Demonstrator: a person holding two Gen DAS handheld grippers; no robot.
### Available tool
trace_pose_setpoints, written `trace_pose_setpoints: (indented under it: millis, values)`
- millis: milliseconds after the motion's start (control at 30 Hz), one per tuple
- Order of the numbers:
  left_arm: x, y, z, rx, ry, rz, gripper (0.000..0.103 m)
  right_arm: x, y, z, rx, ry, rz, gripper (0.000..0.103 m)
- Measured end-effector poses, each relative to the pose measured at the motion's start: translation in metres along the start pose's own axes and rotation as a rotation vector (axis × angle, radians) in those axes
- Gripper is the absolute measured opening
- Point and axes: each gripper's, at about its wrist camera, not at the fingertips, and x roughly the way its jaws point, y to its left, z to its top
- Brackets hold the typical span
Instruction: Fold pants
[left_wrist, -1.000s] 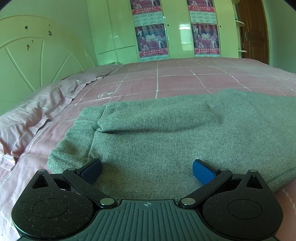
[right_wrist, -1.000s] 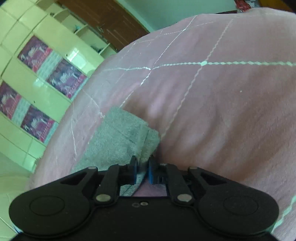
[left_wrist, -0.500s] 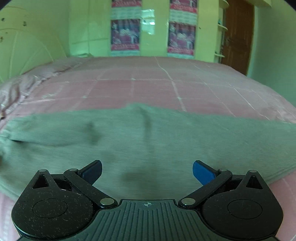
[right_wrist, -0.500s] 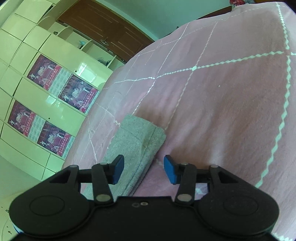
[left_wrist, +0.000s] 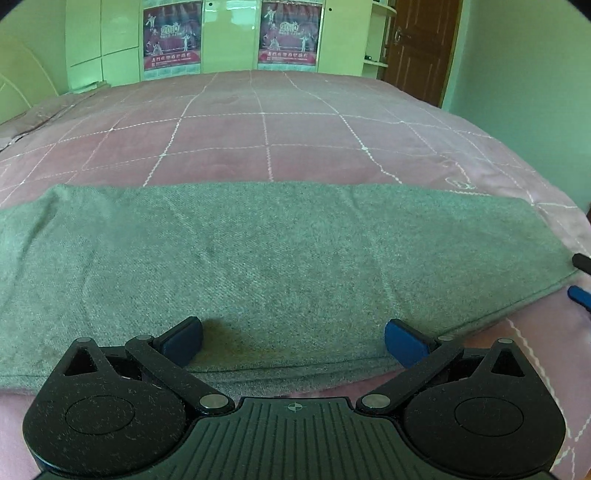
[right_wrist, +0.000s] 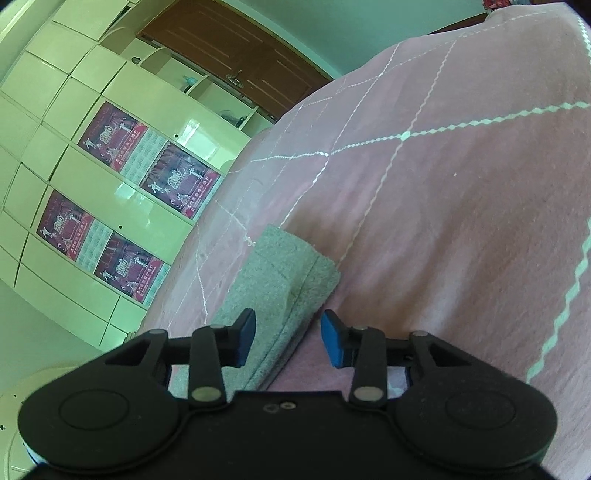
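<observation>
My left claw (left_wrist: 293, 341) hung wide open with nothing between its pads, low over the near long edge of the grey pants (left_wrist: 280, 258), which lay as one flat strip across the pink quilted bed (left_wrist: 266, 133). I judged that a pinch there might catch only the top layer and pull the stacked legs askew. My right claw (right_wrist: 288, 338) had just narrowed a little but stood open, astride the hem corner without pressing it; closing there could also snag the bedspread.
</observation>
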Motion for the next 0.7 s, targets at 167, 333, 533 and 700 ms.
trace_pose_setpoints:
  millis: [167,333,533,700]
  values:
    - [-0.003,-0.002,-0.001,0.005,-0.008,-0.001,0.103,0.001,-0.017,0.002,0.089,-0.028,0.037,0.022]
    - [0.0,-0.007,-0.006,0.021,-0.014,0.012,0.103,0.016,-0.011,0.006,0.065,0.01,-0.007,0.01]
    - [0.004,-0.007,-0.006,0.022,-0.013,0.014,0.103,0.022,0.004,0.014,0.013,0.034,-0.026,0.021]
    - [0.005,-0.003,-0.01,0.023,-0.032,0.001,0.103,0.0,0.012,0.012,-0.033,-0.018,-0.088,0.015]
